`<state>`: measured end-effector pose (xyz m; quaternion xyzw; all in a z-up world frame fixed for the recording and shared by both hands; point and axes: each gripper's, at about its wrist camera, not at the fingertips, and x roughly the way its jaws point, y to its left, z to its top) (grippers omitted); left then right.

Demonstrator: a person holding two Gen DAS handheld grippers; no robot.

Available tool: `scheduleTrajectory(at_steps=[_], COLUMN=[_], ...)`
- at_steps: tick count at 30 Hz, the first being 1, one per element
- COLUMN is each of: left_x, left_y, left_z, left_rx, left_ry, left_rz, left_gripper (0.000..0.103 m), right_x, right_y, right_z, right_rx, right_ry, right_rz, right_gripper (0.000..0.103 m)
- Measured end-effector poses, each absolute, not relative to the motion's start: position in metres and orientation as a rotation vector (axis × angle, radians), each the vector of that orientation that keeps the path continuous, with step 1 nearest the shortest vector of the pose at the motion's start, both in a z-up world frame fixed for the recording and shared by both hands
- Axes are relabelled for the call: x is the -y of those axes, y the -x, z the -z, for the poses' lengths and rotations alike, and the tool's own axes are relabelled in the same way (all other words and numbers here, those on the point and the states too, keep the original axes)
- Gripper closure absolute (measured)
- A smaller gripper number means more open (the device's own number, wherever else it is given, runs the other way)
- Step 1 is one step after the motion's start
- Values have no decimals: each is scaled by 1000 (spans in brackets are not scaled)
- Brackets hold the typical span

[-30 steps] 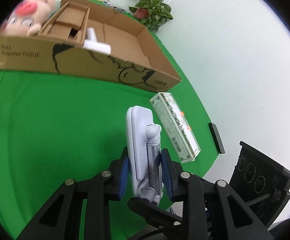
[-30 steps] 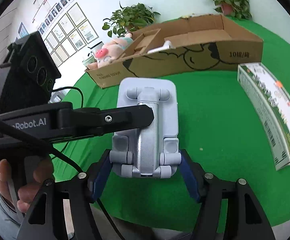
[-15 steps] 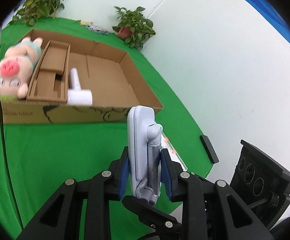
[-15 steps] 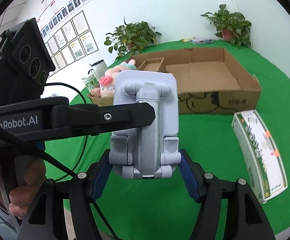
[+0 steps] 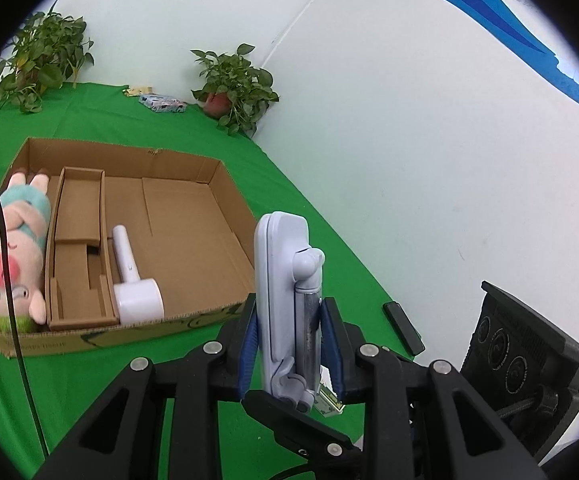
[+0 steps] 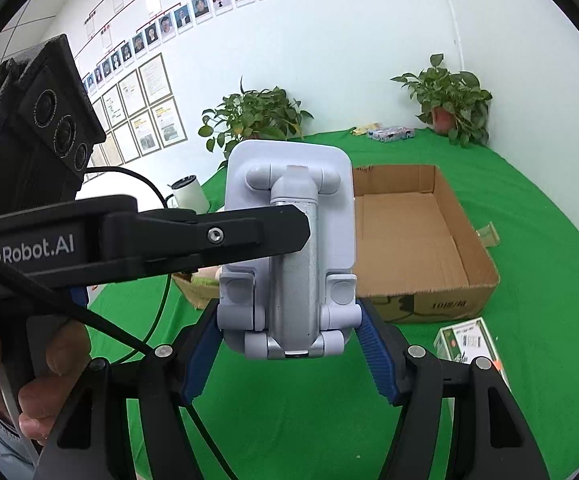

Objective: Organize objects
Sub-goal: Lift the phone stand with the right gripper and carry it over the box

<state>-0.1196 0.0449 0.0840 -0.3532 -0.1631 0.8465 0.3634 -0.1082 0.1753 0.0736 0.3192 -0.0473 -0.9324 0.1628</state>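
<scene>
A pale grey folding phone stand [image 5: 285,300] is clamped upright in my left gripper [image 5: 289,340], held above the green cloth in front of the cardboard box [image 5: 213,168]. The box holds a pink pig plush [image 5: 9,256], a brown cardboard insert [image 5: 77,240] and a white handheld device [image 5: 133,280]. In the right wrist view the same stand [image 6: 289,248] sits between the pads [image 6: 373,348] of my right gripper [image 6: 289,352]; both blue pads touch its lower edges. The left gripper's finger [image 6: 209,236] crosses it from the left.
A green-and-white carton [image 6: 465,340] lies on the cloth right of the box. Potted plants [image 5: 233,84] and small packets [image 5: 161,102] stand at the far edge. A black bar [image 5: 403,328] lies near the wall. A white cup [image 6: 189,192] stands far left.
Both grippers have risen with the stand and tilted, so the box now lies lower in view with its inside showing. The carton has slipped mostly out of the left view.
</scene>
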Motion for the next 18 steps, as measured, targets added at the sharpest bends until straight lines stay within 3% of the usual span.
scheduleTrajectory(at_steps=[18], left_x=[-51], left_y=[193], left_z=[-101], left_rx=[437], left_ry=[981], left_rz=[-2182], left_gripper=[75], right_x=[-176], right_y=[188], right_z=[-108], right_rx=[169], right_ry=[-971], right_rz=[2620], right_gripper=[40])
